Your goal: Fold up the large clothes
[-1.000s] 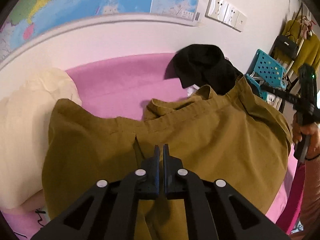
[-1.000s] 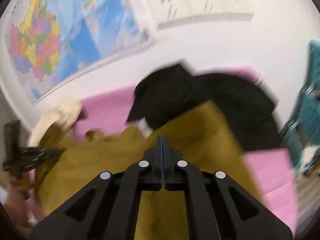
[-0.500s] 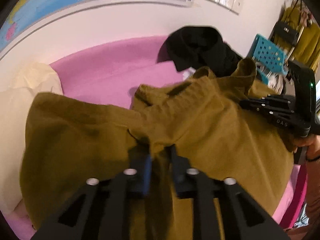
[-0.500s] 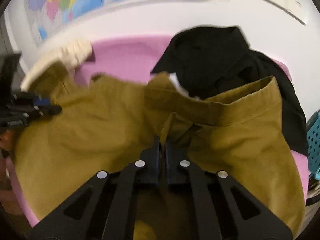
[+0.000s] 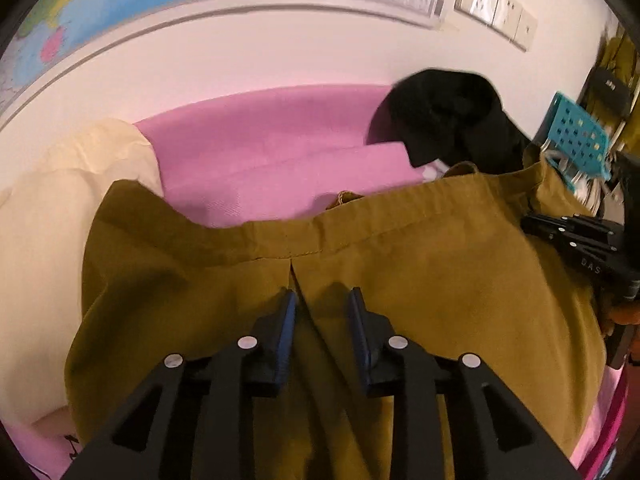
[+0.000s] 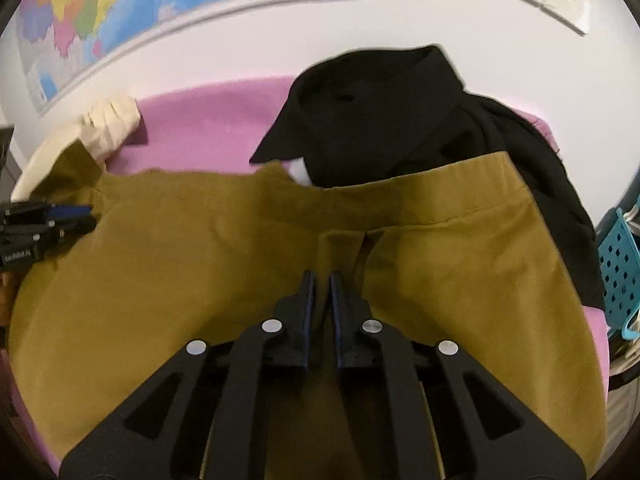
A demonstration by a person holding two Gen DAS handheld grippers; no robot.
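An olive-brown garment (image 5: 420, 280) lies spread on the pink bed (image 5: 260, 152), its waistband edge toward the wall; it also fills the right wrist view (image 6: 160, 260). My left gripper (image 5: 322, 300) is open just above the cloth, its fingers either side of a seam slit. My right gripper (image 6: 320, 284) has its jaws a narrow gap apart with a fold of the olive cloth between them. The right gripper also shows at the right edge of the left wrist view (image 5: 576, 236). The left gripper shows at the left edge of the right wrist view (image 6: 44, 220).
A black garment (image 6: 392, 112) lies piled at the back right of the bed, partly under the olive one. A cream garment (image 5: 52, 216) lies at the left. A teal perforated basket (image 5: 576, 136) stands right of the bed. The wall with a map (image 6: 100, 4) is close behind.
My left gripper has opened and let go of the olive garment. The garment has come down and now lies flatter on the bed. My right gripper's jaws have parted slightly.
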